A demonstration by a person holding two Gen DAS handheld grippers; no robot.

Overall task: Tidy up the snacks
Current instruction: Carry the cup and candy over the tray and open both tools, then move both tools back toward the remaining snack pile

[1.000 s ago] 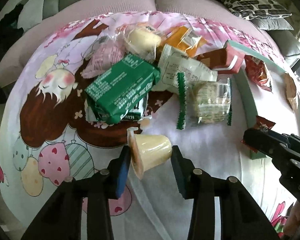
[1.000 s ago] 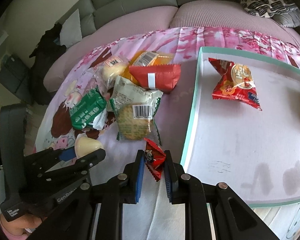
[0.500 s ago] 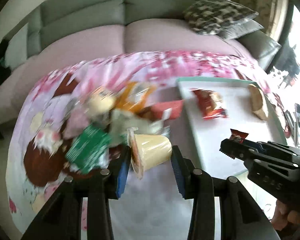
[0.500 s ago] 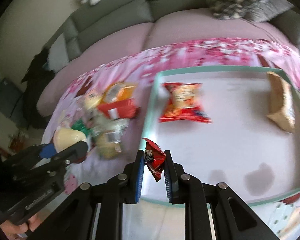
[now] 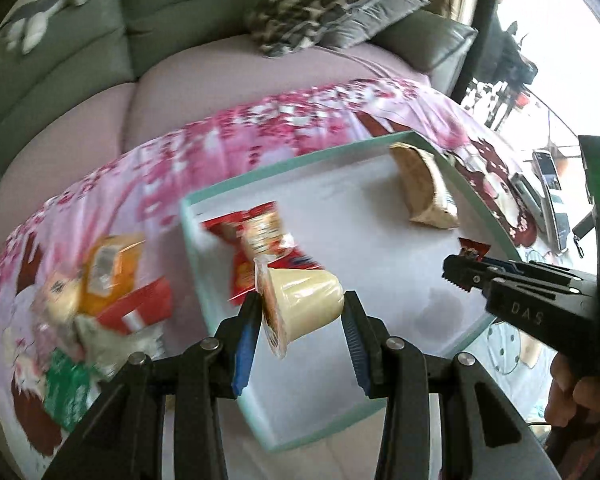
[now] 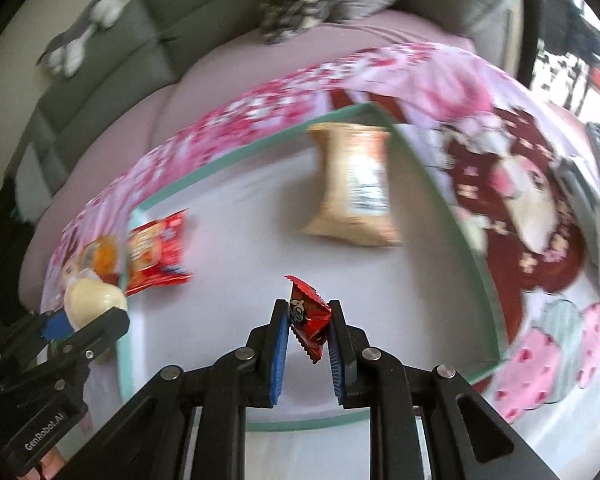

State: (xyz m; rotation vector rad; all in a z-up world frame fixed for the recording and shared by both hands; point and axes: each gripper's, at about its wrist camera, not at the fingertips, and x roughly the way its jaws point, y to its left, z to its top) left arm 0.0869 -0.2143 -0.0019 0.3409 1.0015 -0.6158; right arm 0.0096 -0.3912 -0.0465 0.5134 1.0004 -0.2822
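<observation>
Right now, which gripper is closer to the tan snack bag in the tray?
Right. The right gripper hangs over the tray's middle, facing the tan snack bag; the left gripper hovers at the tray's opposite edge.

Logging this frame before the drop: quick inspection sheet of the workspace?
Surface: cartoon-print cloth carrying a white tray with green rim.
Job's things: red snack packet and beige packet lie in the tray.
Clutter: unsorted snack pile on the cloth left of the tray, blurred.
Grippers: left gripper clamps a pudding cup; right gripper clamps a small red candy packet; both over the tray.
Cables: nothing seen.
Surroundings: grey sofa, patterned cushion, plush toy.
</observation>
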